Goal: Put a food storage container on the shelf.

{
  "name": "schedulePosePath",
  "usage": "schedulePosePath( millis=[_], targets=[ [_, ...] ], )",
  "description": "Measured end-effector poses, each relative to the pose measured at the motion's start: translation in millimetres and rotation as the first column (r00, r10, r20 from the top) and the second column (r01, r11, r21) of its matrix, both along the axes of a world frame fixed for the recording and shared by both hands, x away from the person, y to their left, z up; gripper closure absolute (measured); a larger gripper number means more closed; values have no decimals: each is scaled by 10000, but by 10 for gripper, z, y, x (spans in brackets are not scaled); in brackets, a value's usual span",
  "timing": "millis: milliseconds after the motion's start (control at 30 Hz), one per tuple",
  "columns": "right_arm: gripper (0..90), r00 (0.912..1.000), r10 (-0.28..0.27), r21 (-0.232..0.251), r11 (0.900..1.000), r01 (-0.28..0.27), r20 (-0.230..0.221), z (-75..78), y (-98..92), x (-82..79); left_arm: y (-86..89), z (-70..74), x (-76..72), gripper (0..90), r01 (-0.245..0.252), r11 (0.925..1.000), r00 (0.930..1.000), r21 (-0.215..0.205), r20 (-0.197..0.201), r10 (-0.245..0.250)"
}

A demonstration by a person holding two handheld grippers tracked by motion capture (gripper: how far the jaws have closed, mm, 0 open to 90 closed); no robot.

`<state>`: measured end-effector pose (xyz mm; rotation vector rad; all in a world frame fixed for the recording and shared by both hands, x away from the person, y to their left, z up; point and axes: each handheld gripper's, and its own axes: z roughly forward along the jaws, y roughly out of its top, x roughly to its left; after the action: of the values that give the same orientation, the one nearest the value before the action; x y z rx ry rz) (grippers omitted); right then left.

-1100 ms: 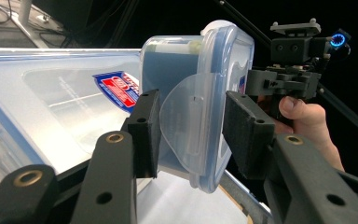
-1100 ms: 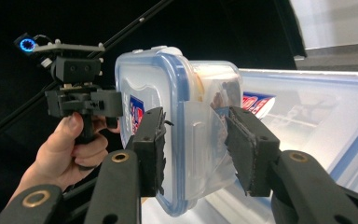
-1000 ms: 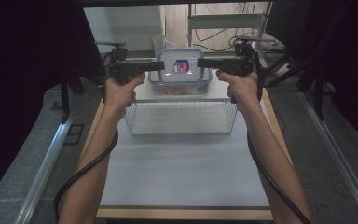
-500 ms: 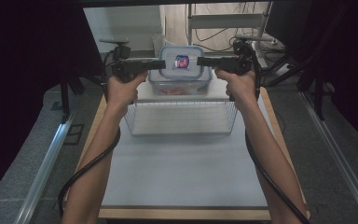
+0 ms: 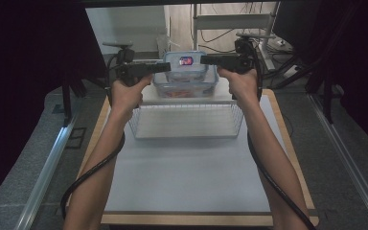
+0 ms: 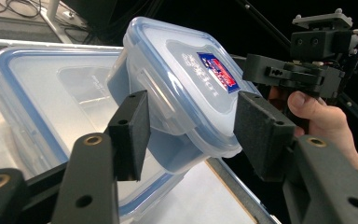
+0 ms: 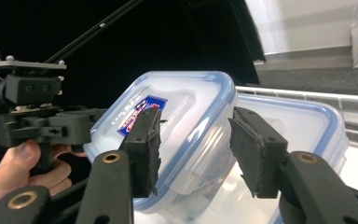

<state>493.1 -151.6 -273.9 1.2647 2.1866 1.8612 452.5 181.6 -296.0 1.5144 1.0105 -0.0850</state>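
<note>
A small clear box with a blue-rimmed lid and a red-and-blue label [image 5: 187, 68] [image 6: 191, 79] [image 7: 186, 107] hangs tilted over a larger box of the same kind [image 5: 186, 87] [image 6: 42, 93] [image 7: 303, 126], its right side raised. My left gripper [image 5: 167, 67] [image 6: 191, 133] clamps its left corner. My right gripper [image 5: 202, 60] [image 7: 193, 149] clamps the opposite edge and sits a little higher. Both pairs of jaws have just been opening slightly, with the small box still between the pads. The small box hides its own underside and part of the large lid.
A wire basket [image 5: 187, 120] stands on the white tabletop [image 5: 187, 177] just in front of the large box. Dark frame posts and cables stand behind and at both sides of the table. The near half of the table is bare.
The right gripper has risen a little and the small box has tipped and shifted upward in the high view. The left hand has stayed where it was.
</note>
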Motion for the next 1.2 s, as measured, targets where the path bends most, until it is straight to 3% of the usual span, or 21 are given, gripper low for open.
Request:
schedulePosePath(
  millis=[100, 200, 333, 433, 533, 633, 733, 900, 1100, 1200],
  targets=[
    [517, 9992, -198, -264, 9994, 208, 358, 14, 30, -11, 21, 16, -19, 429, -157, 9999, 9993, 44, 343, 155],
    [514, 9943, -500, -671, 9961, 565, 941, 68, 11, -70, 42, 77, -79, 386, -577, 9963, 9934, 644, 1031, 508],
    [558, 9892, -527, -571, 9965, 610, 1364, 141, -82, -172, 45, 138, -224, 390, -757, 9865, 9820, 1451, 1828, 484],
    [656, 9853, -338, -926, 9945, 498, 1674, 167, -112, -275, 0, 151, -358, 483, -884, 9687, 9705, 2318, 2392, 314],
    [783, 9790, -140, -1465, 9882, 446, 2033, 154, -120, -410, -65, 144, -486, 669, -952, 9427, 9556, 3198, 2946, -34],
    [871, 9761, 315, -1661, 9861, 48, 2150, 82, -109, -509, -138, 114, -533, 816, -834, 9248, 9529, 3711, 3011, -349],
    [895, 9752, 786, -1950, 9801, -377, 2068, -22, -39, -547, -206, 75, -506, 887, -791, 9197, 9561, 3846, 2904, -392],
    [896, 9720, 1092, -2503, 9666, -551, 2080, -115, 100, -546, -266, 21, -429, 896, -913, 9152, 9601, 3924, 2787, -237],
    [896, 9748, 982, -2466, 9680, -468, 2005, -135, 125, -488, -258, 9, -388, 887, -911, 9236, 9625, 3724, 2707, -142],
    [894, 9745, 1027, -2386, 9696, -534, 1994, -153, 125, -491, -257, 9, -419, 862, -835, 9267, 9600, 3663, 2790, -238]
  ],
)
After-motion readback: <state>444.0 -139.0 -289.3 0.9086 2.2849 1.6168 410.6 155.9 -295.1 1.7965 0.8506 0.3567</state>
